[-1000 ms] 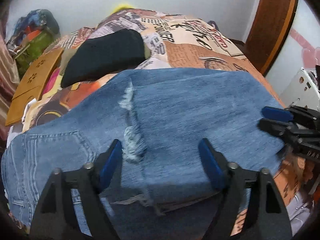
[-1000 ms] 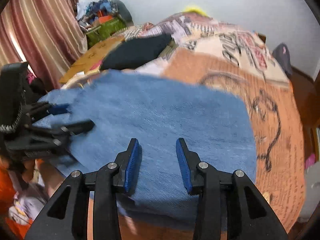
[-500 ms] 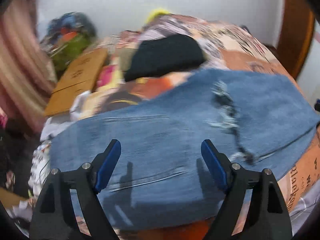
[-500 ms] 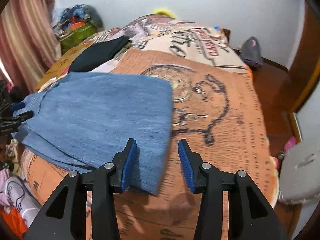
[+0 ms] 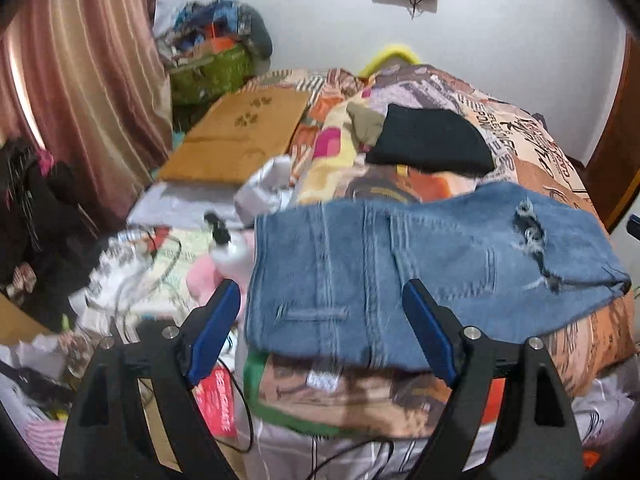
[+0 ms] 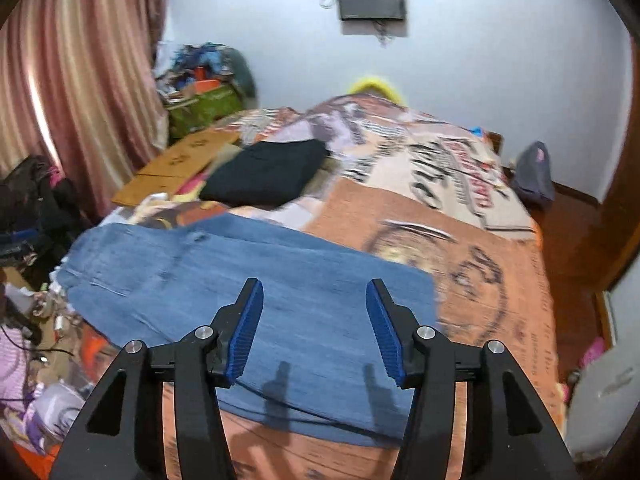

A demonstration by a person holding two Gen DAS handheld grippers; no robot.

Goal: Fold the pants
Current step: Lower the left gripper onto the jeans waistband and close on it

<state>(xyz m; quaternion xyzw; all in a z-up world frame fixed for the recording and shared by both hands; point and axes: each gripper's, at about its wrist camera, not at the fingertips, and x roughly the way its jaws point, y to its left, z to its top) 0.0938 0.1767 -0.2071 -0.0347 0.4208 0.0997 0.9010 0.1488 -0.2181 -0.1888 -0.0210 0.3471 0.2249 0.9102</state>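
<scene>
Obs: jeans (image 5: pixel 420 264) lie folded into a flat blue rectangle across the near edge of the bed (image 6: pixel 500 280), waistband end toward the cluttered side, ripped knee toward the other end. From the right wrist view the same bundle (image 6: pixel 260 292) sits squarely on the patterned bedspread, its near edge overhanging slightly.

Left gripper (image 5: pixel 322 330): jaws spread wide, nothing between them, hovering just short of the waistband edge. Right gripper (image 6: pixel 314 330): also spread wide and empty, above the near edge of the denim (its shadow falls on the cloth, so I judge it close but not touching).

Step in hand, as I read it: between folds. Lengthwise halving looks done; one more crosswise fold is probably left, or the job is nearly finished. Next move would call for me to bring each pair of fingers down on an end of the bundle, pinch all layers together, then carry one end over the other without letting the stack slide.

Surroundings: black folded garment (image 5: pixel 430 146) farther up the bed, well apart from the jeans. Cardboard sheet (image 5: pixel 236 140) beyond the bed's left side. Cables and a pink soft item (image 5: pixel 200 280) just beside the waistband end; these could snag the left fingers if I approach low. Striped curtain (image 6: pixel 76 80) at far left.
</scene>
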